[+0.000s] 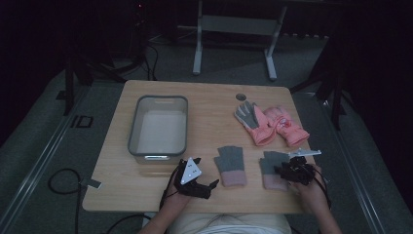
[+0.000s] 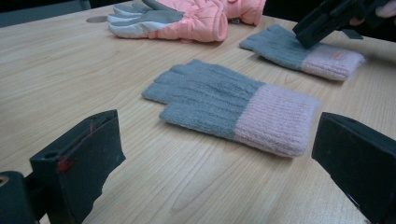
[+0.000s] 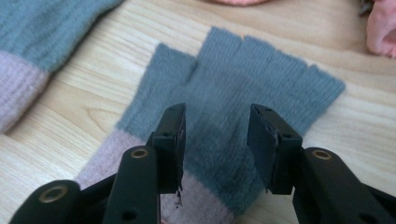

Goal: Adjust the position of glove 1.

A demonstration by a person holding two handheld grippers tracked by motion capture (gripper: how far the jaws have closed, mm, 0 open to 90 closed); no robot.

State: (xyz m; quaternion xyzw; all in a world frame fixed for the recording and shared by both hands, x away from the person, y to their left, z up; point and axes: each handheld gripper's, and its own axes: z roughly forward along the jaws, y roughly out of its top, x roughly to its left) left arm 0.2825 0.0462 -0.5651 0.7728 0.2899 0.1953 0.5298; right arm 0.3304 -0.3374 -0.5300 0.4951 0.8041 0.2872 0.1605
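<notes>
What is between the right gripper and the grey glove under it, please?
Nothing visible. In the right gripper view, the right gripper has its jaws apart directly over the right grey glove, which lies flat on the table. The other grey glove and the pink gloves lie apart from it.

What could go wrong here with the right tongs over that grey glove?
1. The right tongs stand part open right above the flat right grey glove; closing could pinch only the top knit layer, or slip off.
2. The left grey glove lies close beside it, so a drag could shift it.
3. The pink gloves sit just behind, and the bin is across the table, a long carry if that is the target.
</notes>
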